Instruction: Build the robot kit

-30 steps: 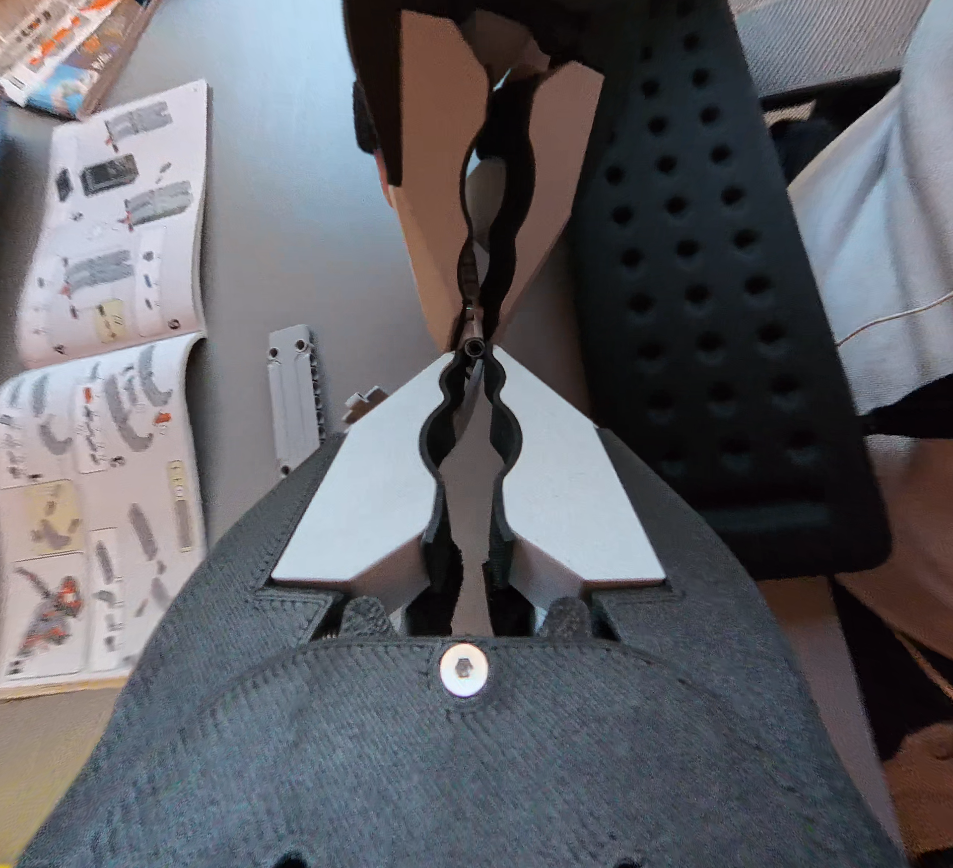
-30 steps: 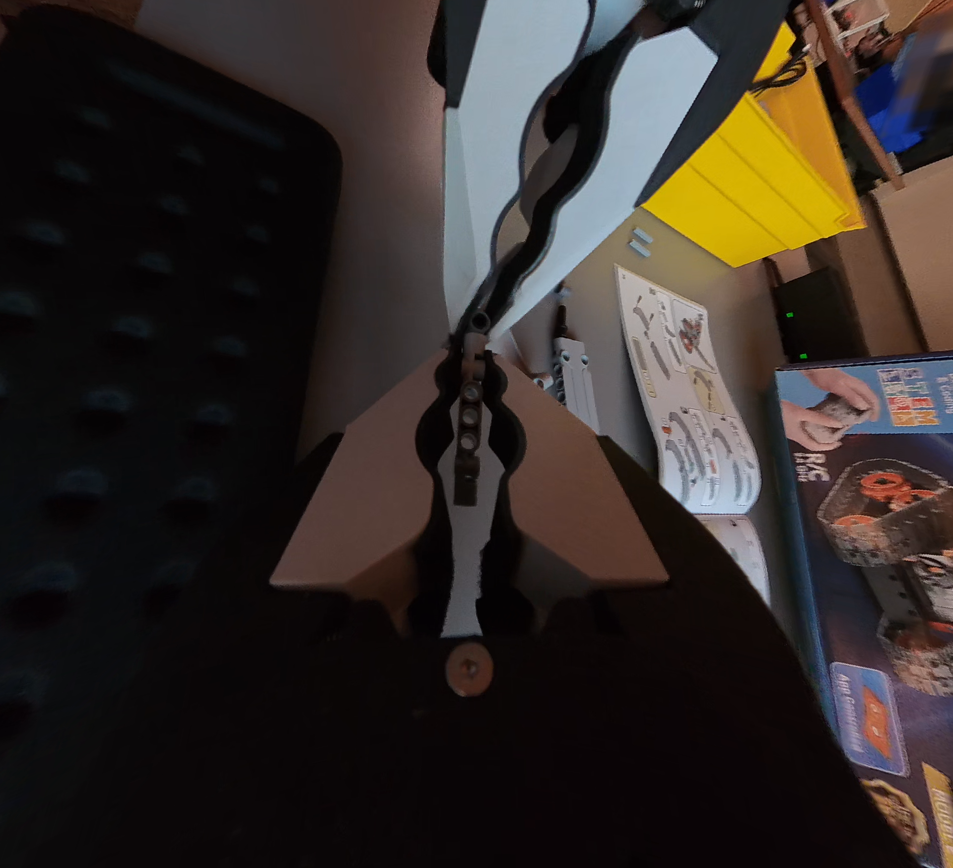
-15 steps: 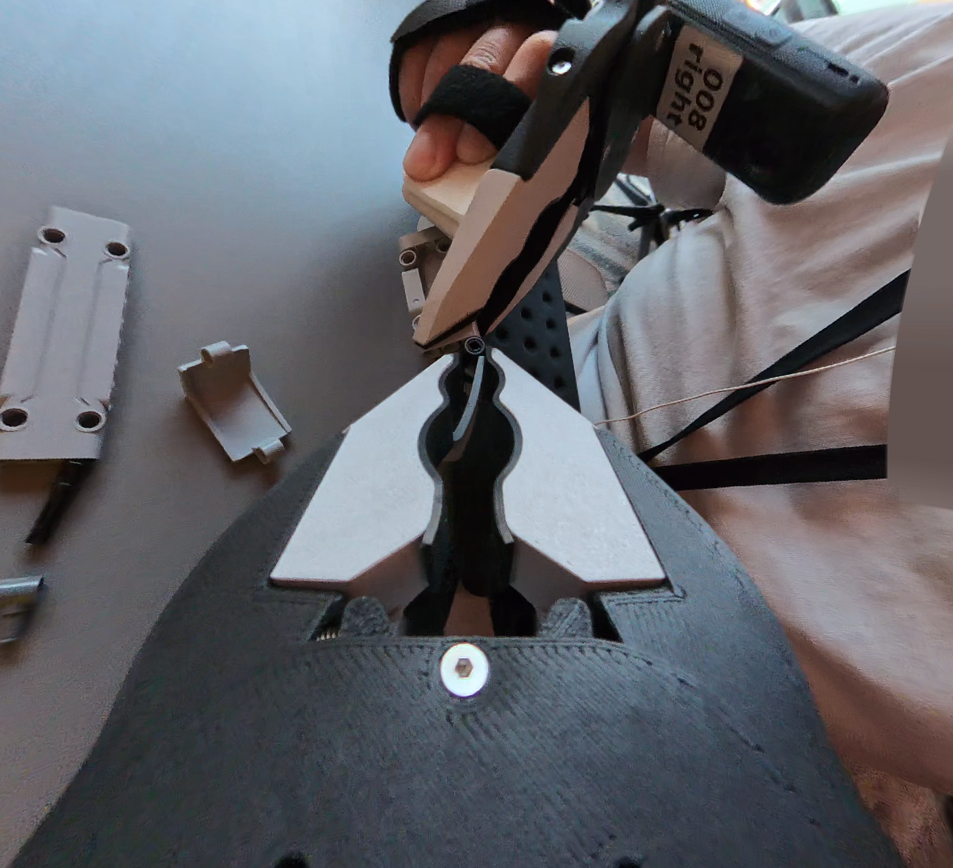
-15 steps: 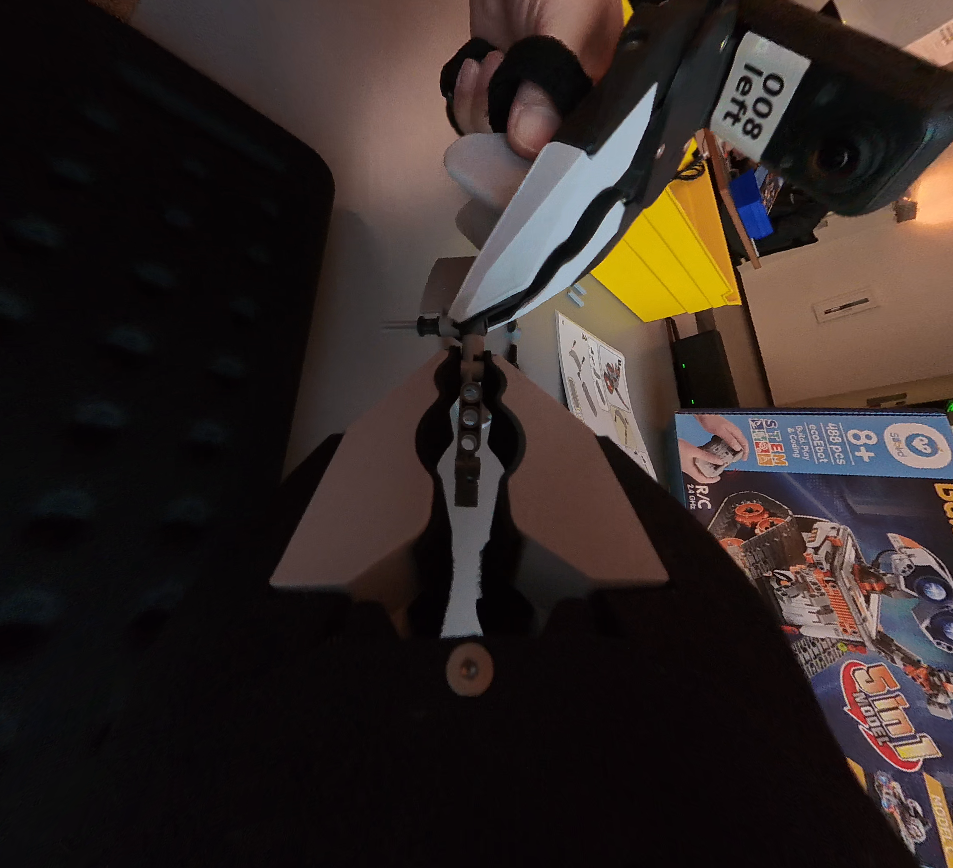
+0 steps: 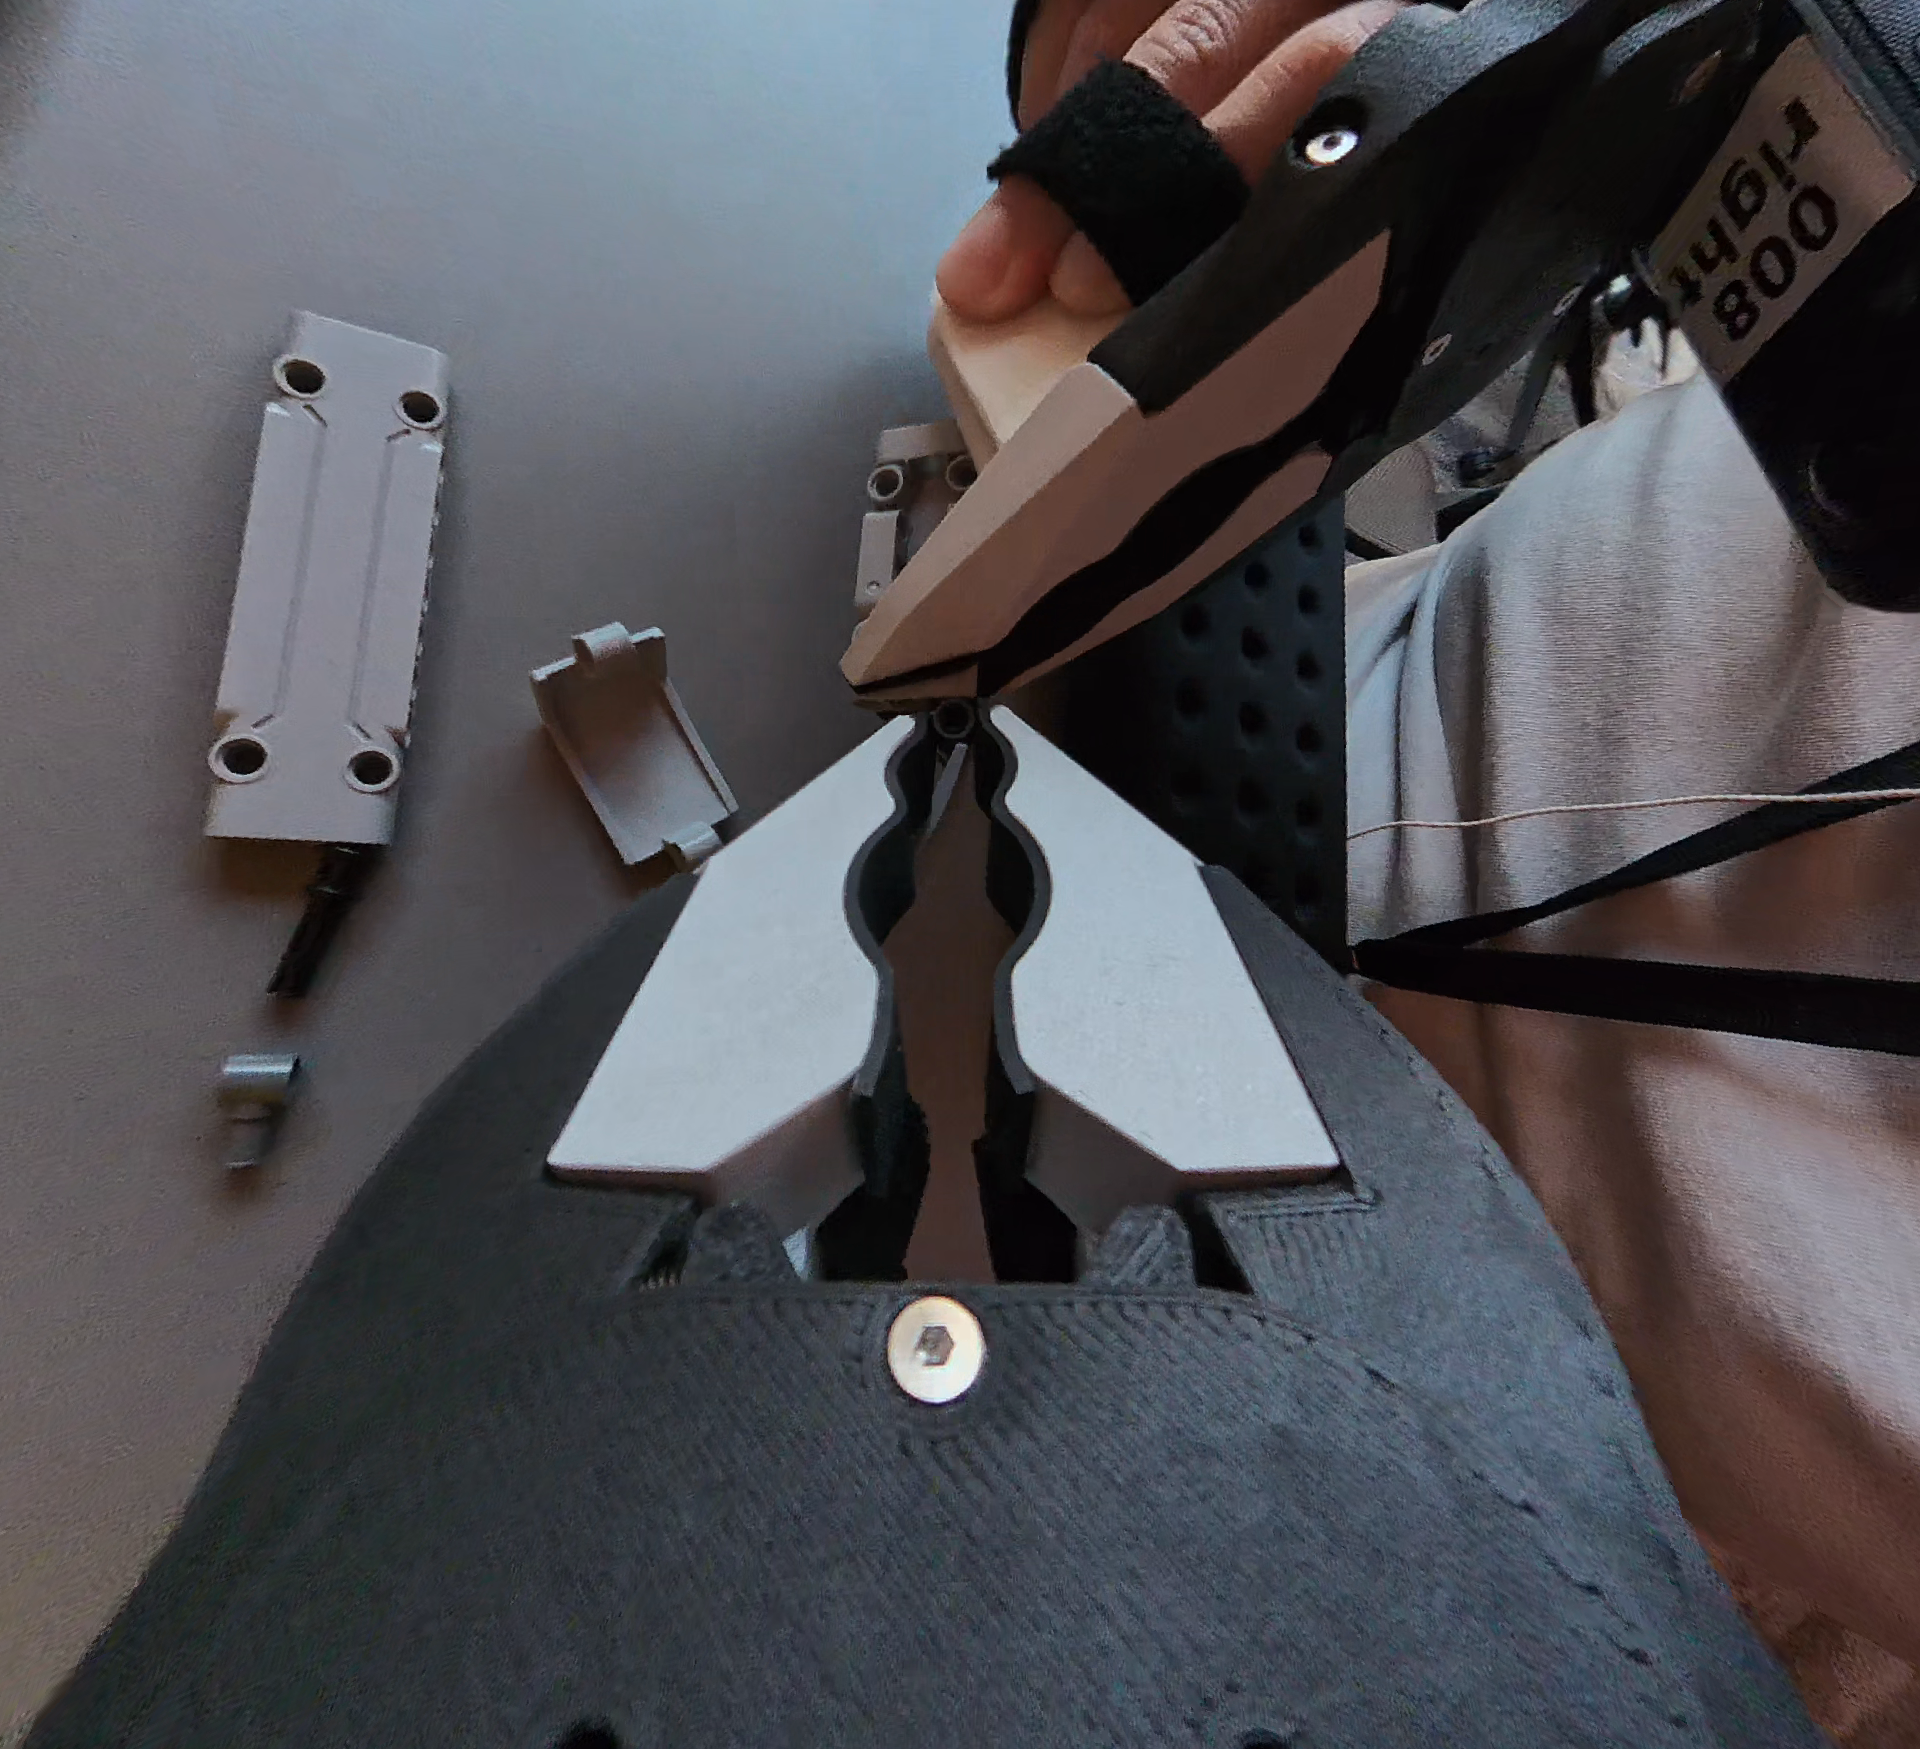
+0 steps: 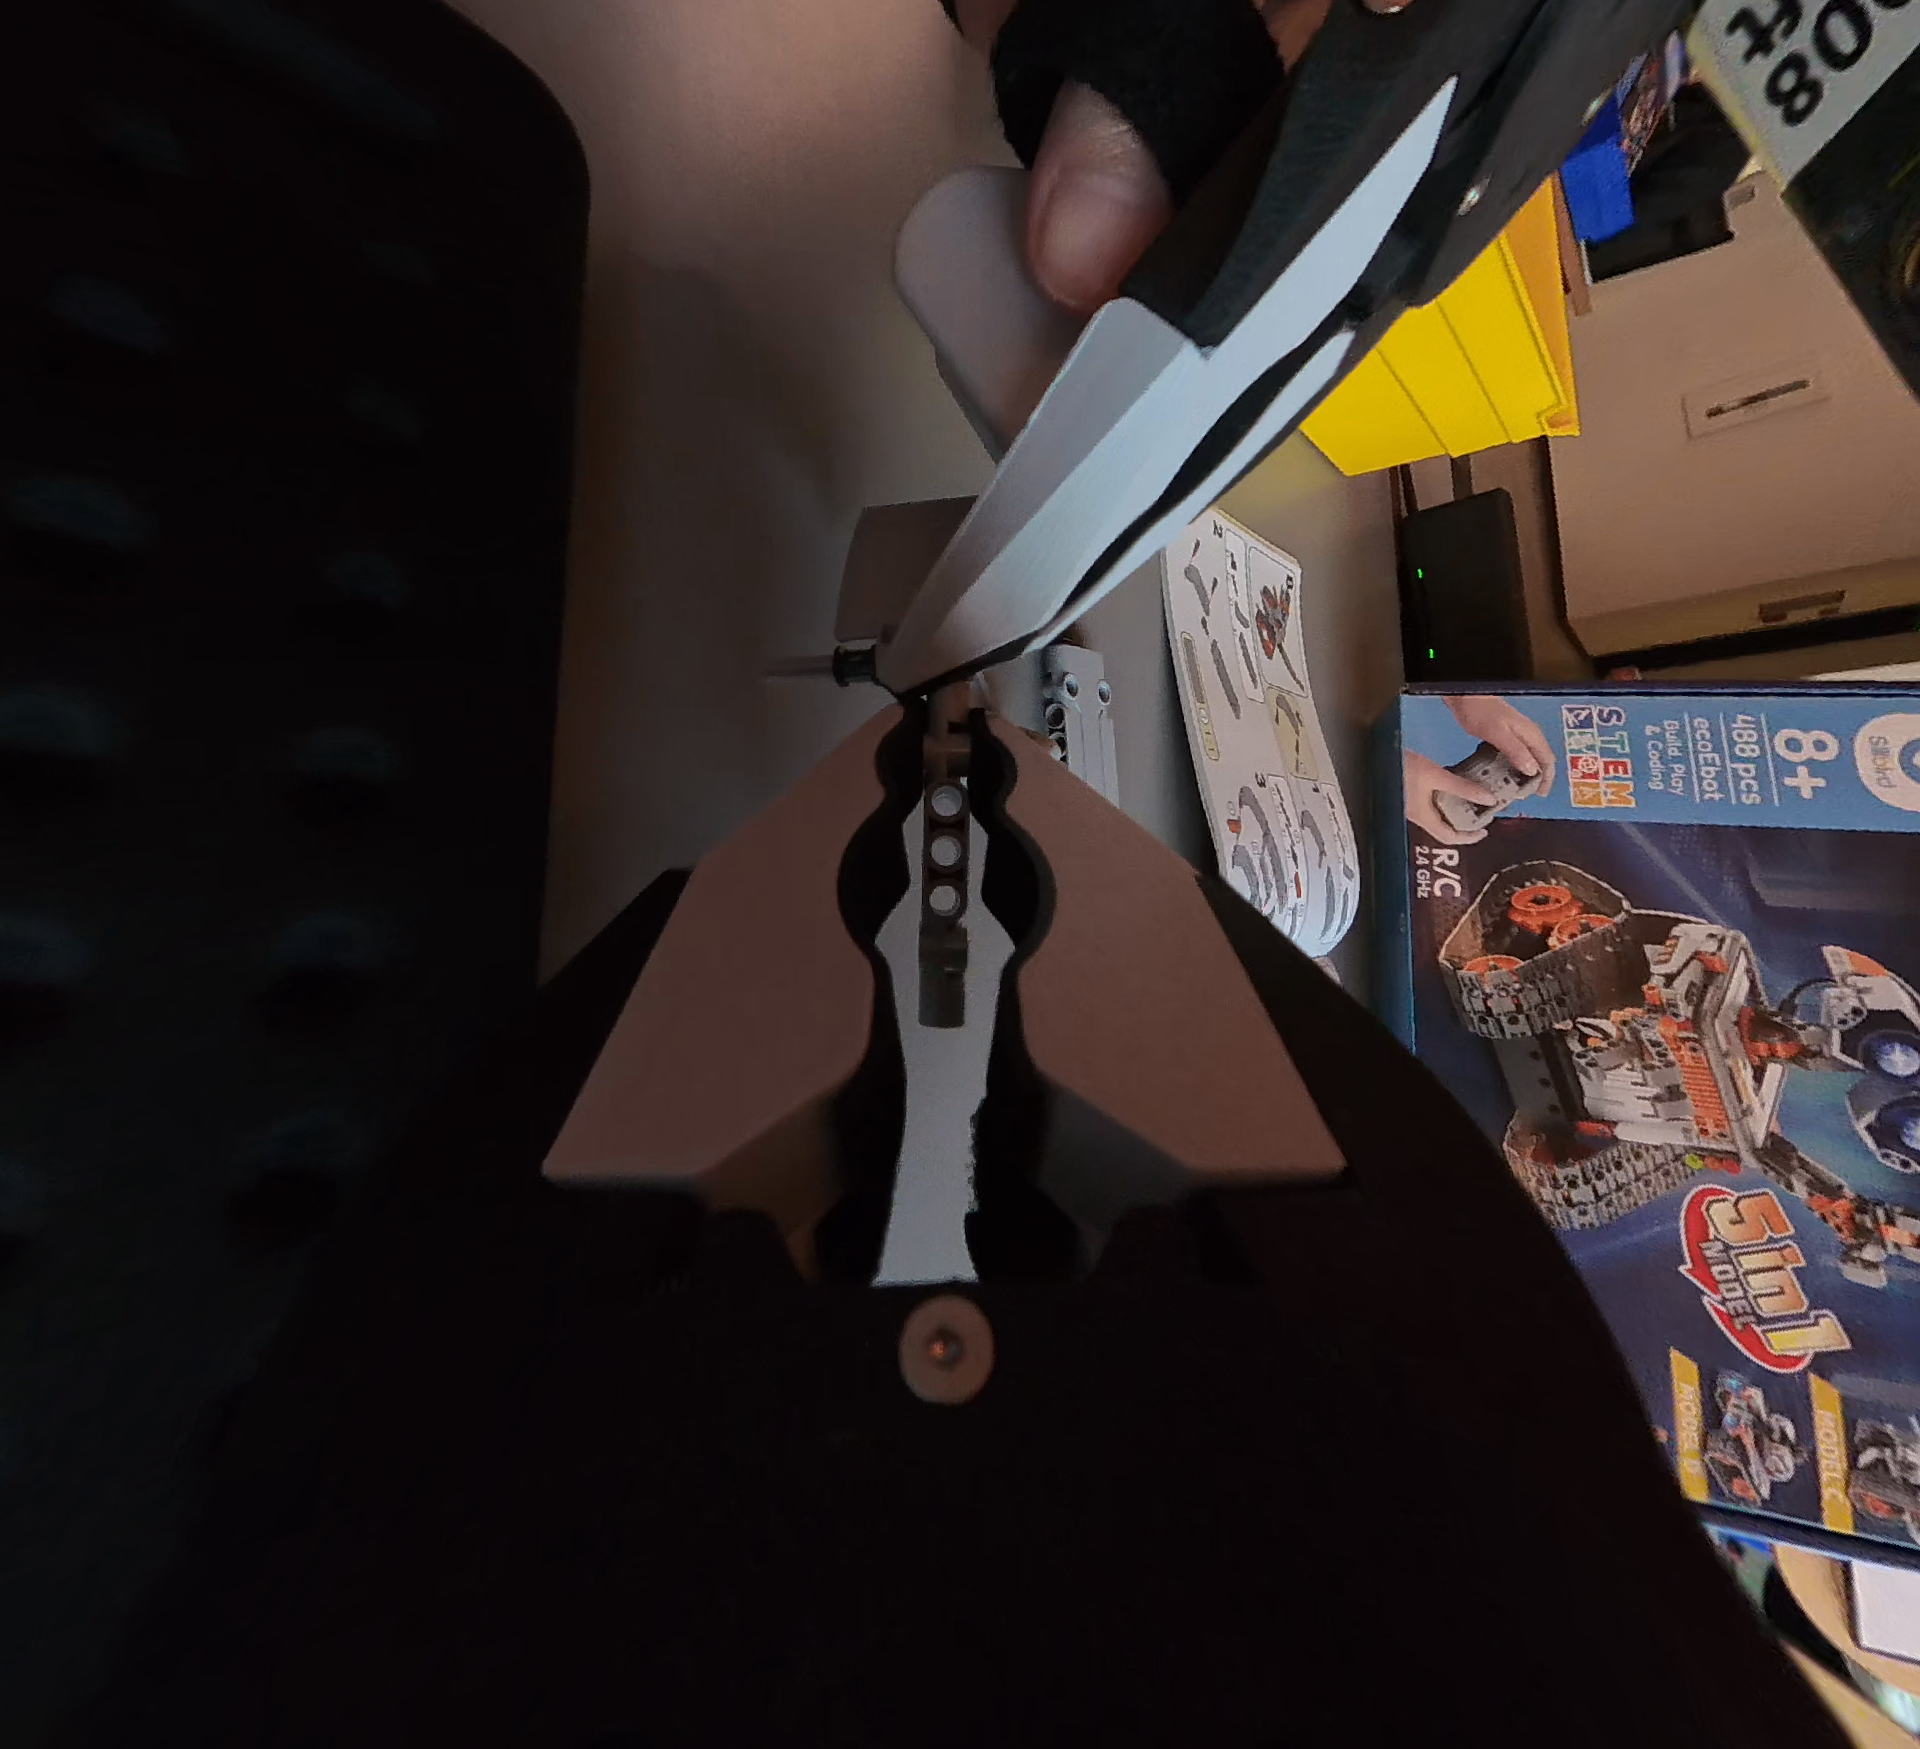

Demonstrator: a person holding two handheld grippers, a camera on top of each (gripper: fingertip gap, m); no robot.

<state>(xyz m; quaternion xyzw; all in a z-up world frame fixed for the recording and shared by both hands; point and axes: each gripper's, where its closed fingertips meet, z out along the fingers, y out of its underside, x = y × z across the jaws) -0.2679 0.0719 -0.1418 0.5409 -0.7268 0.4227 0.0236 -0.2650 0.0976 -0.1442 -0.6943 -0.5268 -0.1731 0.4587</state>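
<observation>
My left gripper [image 5: 954, 735] is shut on a small black pin [image 5: 954, 719], whose round end shows at the fingertips. My right gripper [image 6: 945, 720] is shut on a thin grey beam with holes [image 6: 943, 852] that runs back between its fingers. The two grippers meet tip to tip above the grey table [image 5: 623, 141]. In the left wrist view the right gripper [image 5: 914, 687] comes in from the upper right, held by a hand. In the right wrist view the left gripper [image 6: 902, 676] comes in from the upper right, with the pin [image 6: 852, 663] and a thin shaft sticking out to the left.
On the table lie a long grey plate [image 5: 327, 577], a small grey cover [image 5: 634, 743], a small grey connector [image 5: 255, 1091] and a black perforated pad [image 5: 1247, 712]. An open instruction booklet [image 6: 1257, 733], a blue toy box [image 6: 1662, 1076] and yellow bins [image 6: 1455, 369] lie beyond. Only a small space, under 4 cm, lies between the two pairs of fingers. It is some 5 centimeters from my right tips to the small grey cover [image 5: 634, 743].
Both grippers have turned, so each now sees the other from the side rather than face on. The tips have stayed together. Loose grey parts have come into the left wrist view.
</observation>
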